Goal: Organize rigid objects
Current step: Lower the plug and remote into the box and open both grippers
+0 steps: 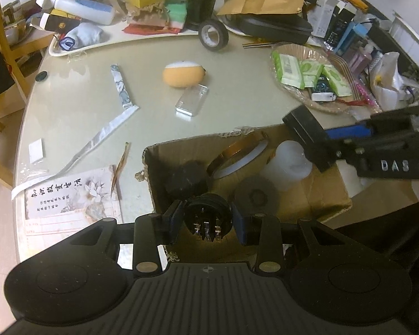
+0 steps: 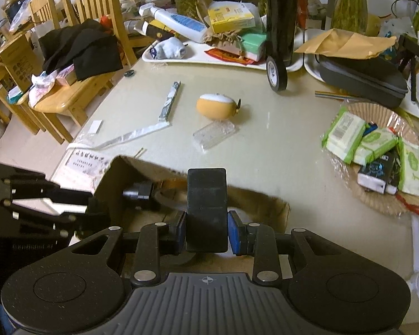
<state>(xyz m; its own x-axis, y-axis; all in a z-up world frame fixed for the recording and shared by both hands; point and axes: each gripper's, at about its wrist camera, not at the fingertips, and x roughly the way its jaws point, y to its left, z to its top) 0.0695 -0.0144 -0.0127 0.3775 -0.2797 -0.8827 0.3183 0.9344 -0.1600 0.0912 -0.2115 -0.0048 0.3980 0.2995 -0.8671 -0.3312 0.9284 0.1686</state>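
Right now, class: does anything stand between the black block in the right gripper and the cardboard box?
Nothing visible does. The right gripper holds the black block just above the cardboard box, beside the left gripper.

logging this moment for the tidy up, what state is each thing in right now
left claw: shut on the round black connector, over the cardboard box
right claw: shut on the flat black block, above the box
cardboard box: open, already holding several items
black tape roll: standing on edge on the table
orange pouch: lying on the table
clear plastic case: lying flat by the pouch
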